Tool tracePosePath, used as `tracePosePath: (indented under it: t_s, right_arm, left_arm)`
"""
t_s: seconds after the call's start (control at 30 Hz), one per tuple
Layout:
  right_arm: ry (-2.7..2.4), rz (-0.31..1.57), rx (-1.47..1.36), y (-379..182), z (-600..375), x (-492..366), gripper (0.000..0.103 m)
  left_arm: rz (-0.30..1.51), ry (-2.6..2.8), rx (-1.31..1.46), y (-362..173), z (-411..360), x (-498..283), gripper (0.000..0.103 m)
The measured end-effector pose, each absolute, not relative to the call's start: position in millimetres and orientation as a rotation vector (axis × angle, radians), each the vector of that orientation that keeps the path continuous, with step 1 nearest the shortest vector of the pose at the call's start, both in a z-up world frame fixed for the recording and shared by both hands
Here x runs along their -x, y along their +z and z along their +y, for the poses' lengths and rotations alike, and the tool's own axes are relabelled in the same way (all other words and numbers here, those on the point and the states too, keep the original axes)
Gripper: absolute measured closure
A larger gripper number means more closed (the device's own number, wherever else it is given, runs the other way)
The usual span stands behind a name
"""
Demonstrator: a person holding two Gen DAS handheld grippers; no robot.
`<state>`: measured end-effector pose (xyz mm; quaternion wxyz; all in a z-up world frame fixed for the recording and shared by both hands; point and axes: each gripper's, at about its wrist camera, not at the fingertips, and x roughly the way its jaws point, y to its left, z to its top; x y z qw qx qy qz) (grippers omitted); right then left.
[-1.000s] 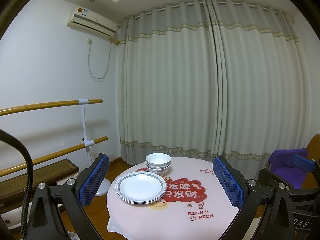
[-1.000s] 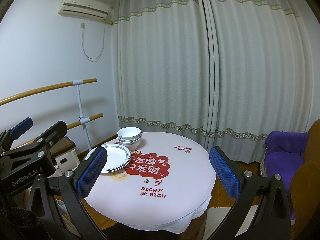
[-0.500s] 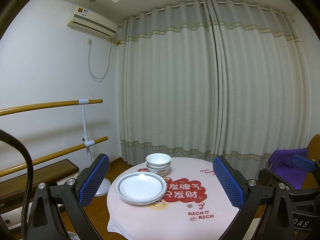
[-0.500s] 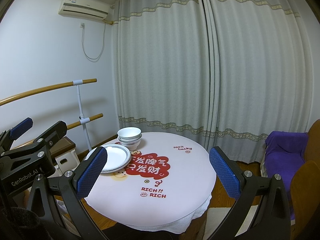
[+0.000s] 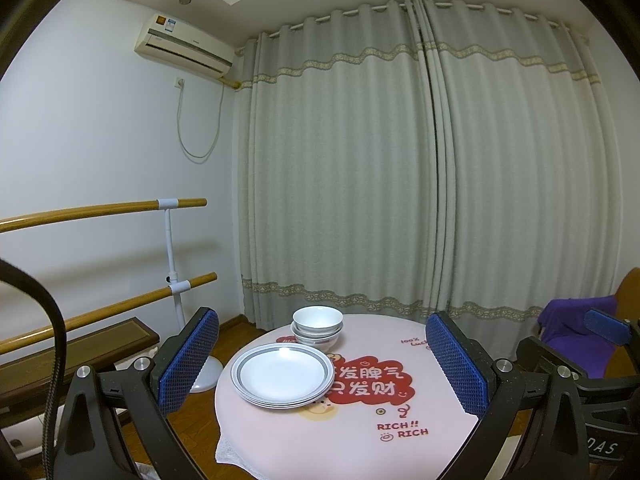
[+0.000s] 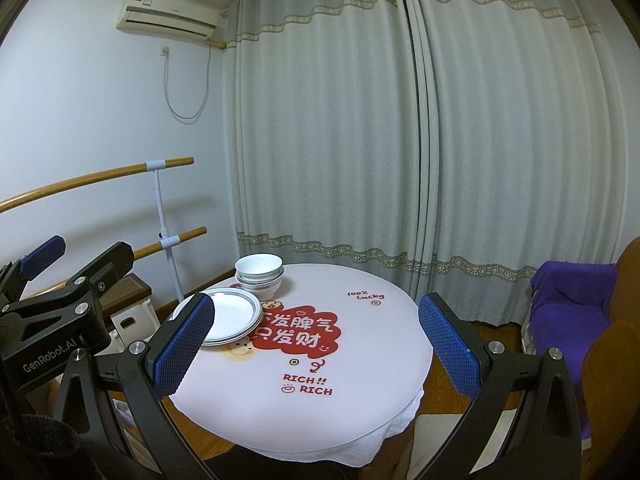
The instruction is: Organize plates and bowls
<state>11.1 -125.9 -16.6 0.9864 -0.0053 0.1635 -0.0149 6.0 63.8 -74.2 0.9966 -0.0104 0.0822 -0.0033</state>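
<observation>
A stack of white plates with grey rims lies on the left part of the round table. A stack of white bowls stands just behind it. Both stacks also show in the right wrist view, plates and bowls. My left gripper is open and empty, held back from the table's near edge. My right gripper is open and empty, also short of the table. The left gripper's body shows at the left of the right wrist view.
The table has a pink cloth with a red print. Wooden ballet bars on a white stand run along the left wall. A chair with a purple cloth stands at the right. Grey curtains hang behind.
</observation>
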Motion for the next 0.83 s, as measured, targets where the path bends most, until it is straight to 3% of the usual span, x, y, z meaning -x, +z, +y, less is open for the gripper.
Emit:
tracePosePath:
  t_s: [0.83]
  right_arm:
    - [-0.029,0.340,0.003,-18.7,-122.9,-11.8,0.000]
  left_arm:
    - [0.184,0.003,0.004,-75.4,56.1,-12.7,0.001]
